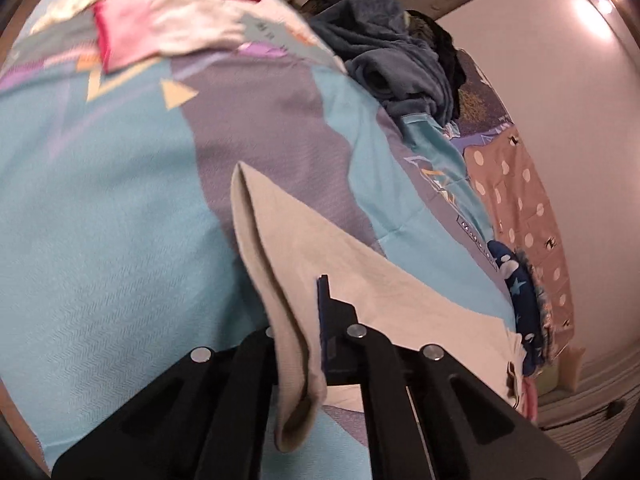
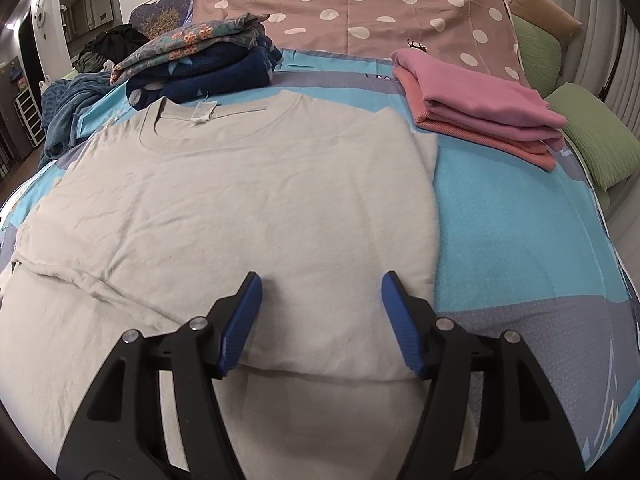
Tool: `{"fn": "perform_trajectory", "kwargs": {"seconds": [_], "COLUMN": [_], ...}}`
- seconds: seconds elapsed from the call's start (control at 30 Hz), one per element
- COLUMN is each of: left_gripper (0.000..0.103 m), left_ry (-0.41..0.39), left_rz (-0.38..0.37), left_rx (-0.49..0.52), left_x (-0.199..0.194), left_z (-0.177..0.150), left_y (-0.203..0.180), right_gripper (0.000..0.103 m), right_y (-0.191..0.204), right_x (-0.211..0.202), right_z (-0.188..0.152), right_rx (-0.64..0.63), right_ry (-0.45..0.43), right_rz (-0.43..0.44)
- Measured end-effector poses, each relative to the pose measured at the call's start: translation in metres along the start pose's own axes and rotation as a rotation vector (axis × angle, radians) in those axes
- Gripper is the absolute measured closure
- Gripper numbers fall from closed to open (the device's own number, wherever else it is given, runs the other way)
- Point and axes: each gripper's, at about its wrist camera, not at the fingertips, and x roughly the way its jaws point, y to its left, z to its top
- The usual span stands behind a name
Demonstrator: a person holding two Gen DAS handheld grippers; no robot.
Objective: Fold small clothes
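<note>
Blue-padded fingers (image 2: 242, 322) of the right gripper (image 2: 321, 320) stand spread above the near hem of a pale grey T-shirt (image 2: 248, 208), with nothing between them and no pad pressing the cloth. That shirt lies flat on a turquoise-and-grey patterned bedspread (image 2: 512, 240), its collar and white neck label at the far end and its right side turned in to a straight edge. On the far right of the shirt, apart from it, sits a folded pink-and-salmon stack (image 2: 480, 108). On the far left, just beyond the collar, a pile of navy and floral folded clothes (image 2: 208, 60) rests beside a heap of crumpled blue fabric (image 2: 64, 108). A brown sheet with pale dots (image 2: 360, 8) covers the far end of the bed, with green pillows (image 2: 596, 140) along the right.

Seen from the left wrist, the left gripper (image 1: 320, 312) is closed tight on a fold of the same pale shirt, which drapes up and over its black frame, lifted off the bedspread.
</note>
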Motion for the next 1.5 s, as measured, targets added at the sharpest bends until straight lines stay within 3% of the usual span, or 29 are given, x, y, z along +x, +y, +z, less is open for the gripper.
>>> {"fn": "perform_trajectory", "kwargs": {"seconds": [0.17, 0.2, 0.33, 0.43, 0.57, 0.63, 0.67, 0.77, 0.93, 1.03, 1.17, 1.27, 1.37, 1.5], "left_gripper": [0.102, 0.102, 0.102, 0.102, 0.101, 0.101, 0.101, 0.101, 0.101, 0.101, 0.101, 0.101, 0.101, 0.101], "left_ry": [-0.13, -0.153, -0.216, -0.228, -0.276, -0.279, -0.289, -0.313, -0.367, -0.377, -0.399, -0.413, -0.428, -0.442], "left_rz": [0.033, 0.023, -0.06, -0.143, -0.133, -0.151, -0.156, -0.132, -0.082, -0.065, -0.035, -0.019, 0.0, 0.025], "left_rx": [0.309, 0.378, 0.617, 0.795, 1.174, 1.326, 1.422, 1.585, 1.786, 1.894, 2.001, 2.066, 2.124, 2.184], "left_x": [-0.026, -0.032, -0.048, -0.055, -0.053, -0.049, -0.045, -0.035, -0.032, -0.029, -0.023, -0.021, -0.016, -0.013], "left_z": [-0.002, -0.007, -0.035, -0.074, -0.166, -0.21, -0.235, -0.274, -0.307, -0.321, -0.334, -0.348, -0.358, -0.369], "left_y": [-0.09, -0.111, -0.19, -0.249, -0.311, -0.326, -0.333, -0.336, -0.325, -0.319, -0.313, -0.313, -0.312, -0.31], "right_gripper": [0.034, 0.03, 0.029, 0.026, 0.022, 0.022, 0.022, 0.022, 0.022, 0.021, 0.022, 0.022, 0.022, 0.022], "right_y": [0.003, 0.004, 0.022, 0.047, 0.072, 0.076, 0.076, 0.075, 0.078, 0.094, 0.117, 0.14, 0.172, 0.211], "right_x": [-0.004, -0.008, -0.036, -0.062, -0.09, -0.091, -0.089, -0.069, -0.032, -0.019, -0.025, -0.029, -0.03, -0.034], "right_z": [0.003, 0.004, 0.016, 0.027, 0.037, 0.042, 0.042, 0.041, 0.034, 0.043, 0.068, 0.085, 0.093, 0.096], "right_rx": [-0.007, 0.003, -0.028, -0.081, -0.115, -0.081, -0.065, -0.015, 0.121, 0.144, 0.12, 0.066, -0.037, -0.187], "right_ry": [0.006, 0.009, -0.043, -0.089, -0.126, -0.095, -0.073, 0.035, 0.211, 0.281, 0.309, 0.373, 0.476, 0.514], "right_rz": [-0.007, 0.009, 0.03, 0.082, 0.206, 0.323, 0.368, 0.498, 0.726, 0.803, 0.782, 0.684, 0.641, 0.541]}}
